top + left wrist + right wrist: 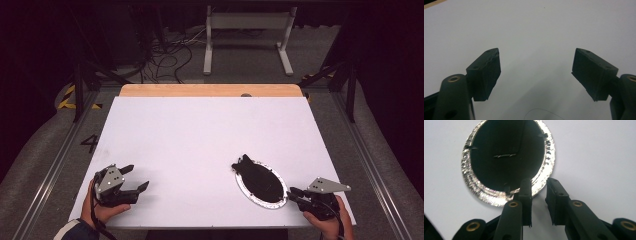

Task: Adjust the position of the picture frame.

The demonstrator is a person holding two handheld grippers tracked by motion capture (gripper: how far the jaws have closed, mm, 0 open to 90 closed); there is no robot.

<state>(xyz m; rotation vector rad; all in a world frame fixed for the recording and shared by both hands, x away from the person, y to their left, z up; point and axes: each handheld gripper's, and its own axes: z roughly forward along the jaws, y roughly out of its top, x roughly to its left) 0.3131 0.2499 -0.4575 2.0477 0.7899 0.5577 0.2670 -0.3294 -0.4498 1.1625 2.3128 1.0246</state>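
Near the front right corner of the white table [200,130], a round disc [261,182] is seen lying flat: a black middle with a crinkly silver rim all around it. A small black tab or flap sticks out past the rim on the side facing the table's far edge; what it is can't really be told. In the right gripper view a short twisted bit of thread or wire is seen across the black middle of the disc [506,157].

The right gripper [295,192] is held by a hand [327,220] right at the front right corner, tips pointed at the disc's near rim. Its jaws are kept narrow, with just a slim gap left between them, and nothing is pinched in that gap; from the right gripper [539,192] view, one jaw tip is seen over the silver rim, though whether it's actually touched can't be made out.

Over at the front left corner, the left gripper [135,177] is held in the other hand [100,210], well apart from the disc. Its jaws are spread wide over bare table surface [536,30], nothing held between them.
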